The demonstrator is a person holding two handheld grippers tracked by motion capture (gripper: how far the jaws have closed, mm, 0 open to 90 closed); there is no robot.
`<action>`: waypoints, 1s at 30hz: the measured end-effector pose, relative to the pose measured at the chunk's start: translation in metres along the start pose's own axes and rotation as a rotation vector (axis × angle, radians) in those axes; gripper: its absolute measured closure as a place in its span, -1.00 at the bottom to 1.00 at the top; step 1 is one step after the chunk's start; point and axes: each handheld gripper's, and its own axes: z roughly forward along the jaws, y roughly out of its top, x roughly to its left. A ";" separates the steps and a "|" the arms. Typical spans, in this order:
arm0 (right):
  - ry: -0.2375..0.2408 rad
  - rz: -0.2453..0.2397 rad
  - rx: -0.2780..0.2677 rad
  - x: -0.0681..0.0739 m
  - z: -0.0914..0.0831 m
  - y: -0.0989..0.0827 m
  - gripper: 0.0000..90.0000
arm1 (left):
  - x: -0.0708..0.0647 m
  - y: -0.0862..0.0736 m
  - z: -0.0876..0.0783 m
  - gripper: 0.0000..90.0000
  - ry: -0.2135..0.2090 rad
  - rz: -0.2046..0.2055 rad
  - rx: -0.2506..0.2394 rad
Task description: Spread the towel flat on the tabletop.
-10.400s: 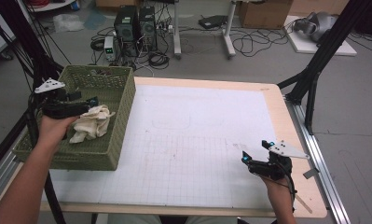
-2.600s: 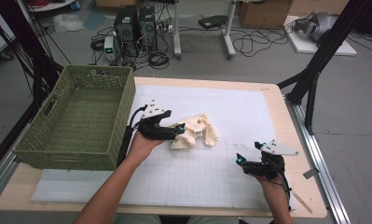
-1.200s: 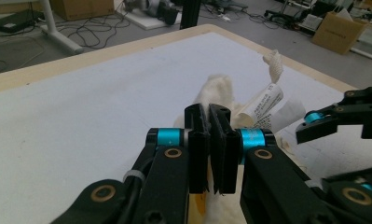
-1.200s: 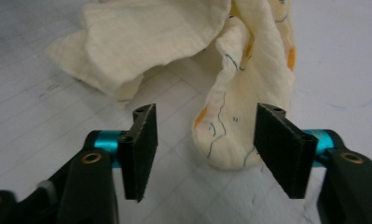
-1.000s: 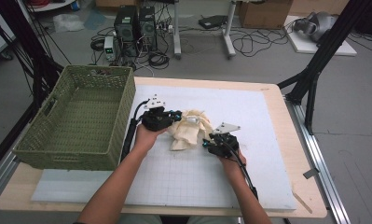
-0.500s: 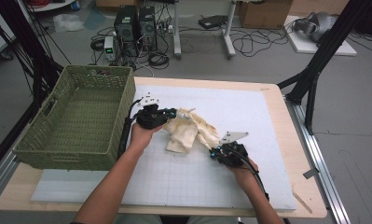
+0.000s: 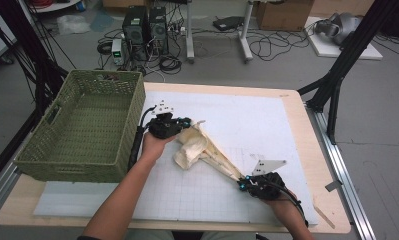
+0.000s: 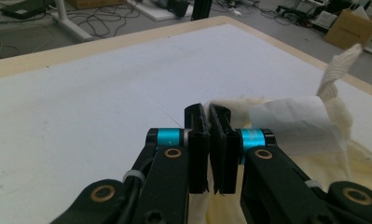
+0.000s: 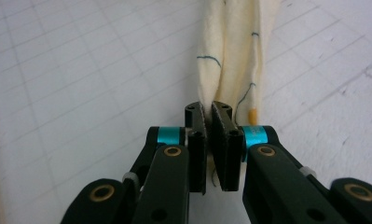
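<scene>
cloth (image 7: 207, 150) — on the table (image 7: 267, 115), stretched between both grips | left gripper (image 7: 179, 125) clamps one end | right gripper (image 7: 244, 184) clamps the other | long axis runs diagonally, gripper to gripper — equally near

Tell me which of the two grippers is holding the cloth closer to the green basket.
The left gripper. It pinches the cloth right beside the basket, while the right gripper grips the stretched far end near the table's front right.

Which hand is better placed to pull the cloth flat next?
Right, likely: its tongs grip the cloth end with bare mat around them; the left tongs hold beside the basket.
</scene>
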 end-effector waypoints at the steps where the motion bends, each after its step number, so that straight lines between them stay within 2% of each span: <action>1: -0.003 0.006 -0.007 0.001 -0.003 -0.001 0.65 | 0.000 -0.001 0.003 0.56 0.019 -0.016 0.005; 2: -0.018 0.016 -0.018 0.000 -0.004 0.000 0.42 | 0.000 -0.002 0.005 0.36 0.030 -0.031 0.005; 3: -0.040 0.037 -0.039 0.000 -0.005 0.001 0.27 | 0.001 -0.002 0.005 0.27 0.040 -0.048 0.009; 4: -0.040 0.037 -0.039 0.000 -0.005 0.001 0.27 | 0.002 -0.002 0.005 0.27 0.051 -0.054 0.011; 5: -0.073 0.064 -0.097 -0.003 -0.009 0.005 0.09 | 0.002 -0.002 0.004 0.19 0.060 -0.049 0.013; 6: -0.073 0.064 -0.097 -0.003 -0.009 0.005 0.09 | 0.002 -0.001 0.003 0.19 0.062 -0.041 0.014; 8: -0.098 0.081 -0.138 -0.009 -0.011 0.012 -0.01 | 0.003 0.000 -0.001 0.17 0.064 -0.045 0.003; 10: -0.118 0.092 -0.164 -0.015 -0.010 0.021 -0.01 | 0.003 0.002 -0.005 0.17 0.065 -0.047 -0.011; 11: -0.153 0.098 -0.182 -0.023 -0.007 0.031 -0.01 | 0.004 0.003 -0.006 0.17 0.063 -0.049 -0.016; 13: -0.189 0.103 -0.174 -0.032 0.000 0.039 0.02 | 0.004 0.003 -0.008 0.17 0.059 -0.048 -0.016; 14: -0.189 0.103 -0.174 -0.032 0.000 0.039 0.02 | 0.003 0.004 -0.009 0.17 0.055 -0.051 -0.016; 16: -0.214 0.124 -0.130 -0.041 0.013 0.044 0.06 | 0.003 0.004 -0.010 0.16 0.051 -0.049 -0.014; 17: -0.217 0.145 -0.105 -0.048 0.025 0.046 0.11 | 0.002 0.004 -0.010 0.16 0.047 -0.048 -0.013; 20: -0.218 0.166 -0.067 -0.052 0.039 0.048 0.17 | 0.000 0.005 -0.011 0.16 0.036 -0.043 -0.011; 22: -0.236 0.159 -0.018 -0.054 0.051 0.049 0.25 | -0.002 0.006 -0.011 0.16 0.027 -0.038 -0.012; 24: -0.218 0.187 -0.040 -0.058 0.051 0.048 0.62 | -0.003 0.006 -0.011 0.16 0.019 -0.034 -0.014; 25: -0.187 0.175 -0.033 -0.059 0.048 0.047 0.91 | -0.004 0.006 -0.011 0.17 0.013 -0.034 -0.013; 27: -0.200 0.162 -0.026 -0.058 0.047 0.046 0.92 | -0.006 0.006 -0.010 0.18 0.006 -0.027 -0.005; 28: -0.242 0.138 -0.011 -0.057 0.041 0.043 0.93 | -0.008 0.006 -0.009 0.18 -0.005 -0.022 0.003; 29: -0.242 0.138 -0.011 -0.057 0.041 0.043 0.93 | -0.008 0.006 -0.009 0.18 -0.005 -0.022 0.003; 30: -0.284 0.162 -0.001 -0.060 0.032 0.035 0.93 | -0.010 0.006 -0.008 0.18 -0.011 -0.017 0.007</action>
